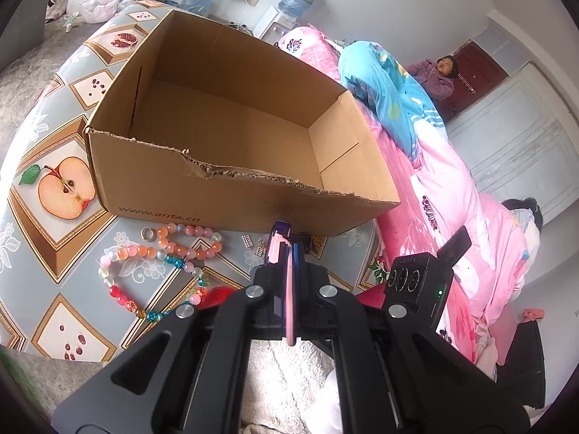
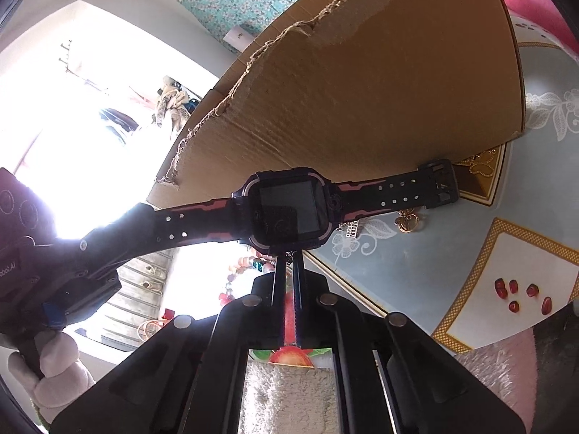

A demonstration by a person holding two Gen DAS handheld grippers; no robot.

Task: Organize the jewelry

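Cardboard box [image 1: 231,115] fills the frame's centre, open and torn-rimmed; a bead necklace [image 1: 159,271] and ring [image 1: 147,233] lie lower left. Left gripper [image 1: 286,249] is clamped on the black-and-pink watch's [image 2: 289,209] strap. Right gripper [image 2: 287,260] looks pinched beneath the watch case, though contact is unclear.

On the desk [image 1: 68,133] the cardboard box [image 1: 231,133] stands behind the bead necklace [image 1: 159,271]; the bed [image 1: 452,195] lies right.
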